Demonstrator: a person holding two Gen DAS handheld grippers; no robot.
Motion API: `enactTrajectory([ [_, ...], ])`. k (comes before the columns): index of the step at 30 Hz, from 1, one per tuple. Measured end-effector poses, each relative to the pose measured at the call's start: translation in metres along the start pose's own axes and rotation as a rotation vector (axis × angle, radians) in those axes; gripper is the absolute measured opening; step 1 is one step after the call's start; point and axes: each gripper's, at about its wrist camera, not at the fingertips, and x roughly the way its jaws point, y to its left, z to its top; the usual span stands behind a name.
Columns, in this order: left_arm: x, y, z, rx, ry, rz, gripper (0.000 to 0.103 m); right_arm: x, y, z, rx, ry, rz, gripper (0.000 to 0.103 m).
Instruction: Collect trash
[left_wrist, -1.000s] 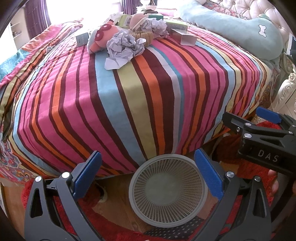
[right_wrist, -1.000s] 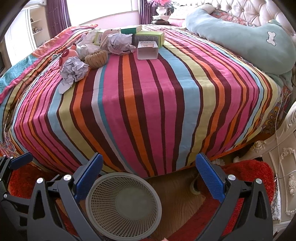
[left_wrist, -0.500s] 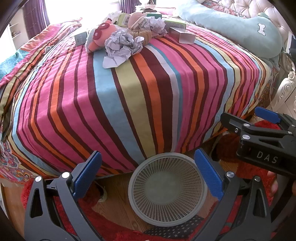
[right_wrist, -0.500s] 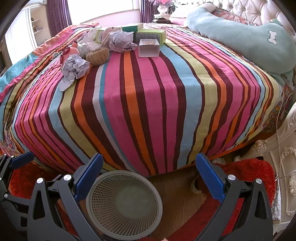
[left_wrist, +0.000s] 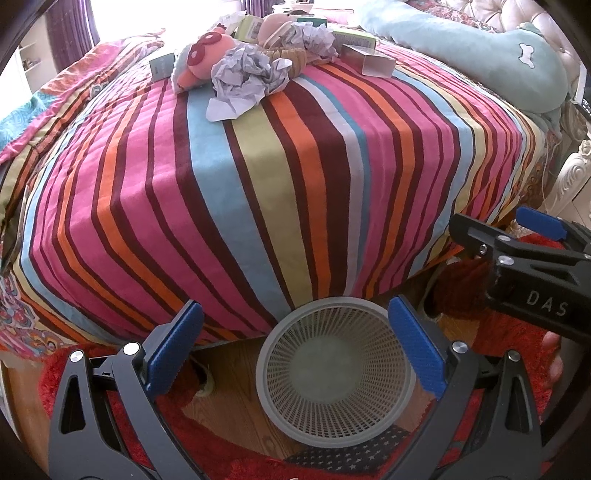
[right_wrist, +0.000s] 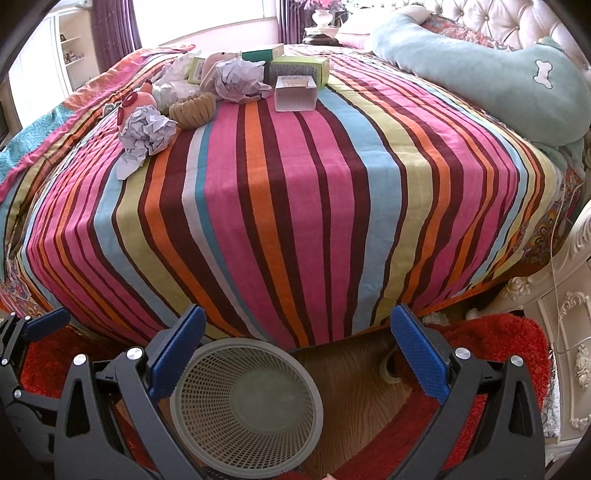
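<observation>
Here, two crumpled papers (right_wrist: 147, 129) on striped bed (right_wrist: 295, 206), one basket (right_wrist: 245, 406), left gripper (left_wrist: 295, 349) and right gripper (right_wrist: 295, 350) both spread, empty

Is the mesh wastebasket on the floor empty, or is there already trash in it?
Empty. Both wrist views look straight down into the wastebasket, and its bare grey bottom shows with no paper or boxes inside.

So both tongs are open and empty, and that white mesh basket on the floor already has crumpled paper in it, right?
Not quite. The basket is empty: the left wrist view looks straight into it and shows only its bare bottom. The crumpled paper lies on the bed. Both the left tongs and the right tongs are open and empty.
</observation>
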Motion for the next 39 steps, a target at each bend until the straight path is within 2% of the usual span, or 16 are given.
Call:
enactTrajectory([
  [24,0.009,0.003,-0.005,-0.021,0.036,0.003,0.097,0.0,-0.001,-0.003,-0.001,0.004,-0.019,0.096],
  [30,0.013,0.011,-0.011,-0.056,0.043,0.008,0.097,-0.002,-0.001,-0.007,-0.025,-0.023,-0.016,0.096],
  [33,0.007,0.022,-0.01,-0.109,0.011,0.021,0.097,-0.008,-0.005,-0.008,-0.008,-0.064,0.005,0.096],
  [37,-0.01,0.038,0.015,-0.161,-0.109,0.052,0.097,-0.019,-0.02,0.018,0.049,-0.181,0.11,0.096],
  [39,-0.016,0.04,0.043,-0.168,-0.206,0.014,0.097,-0.02,-0.022,0.044,0.012,-0.24,0.143,0.096],
])
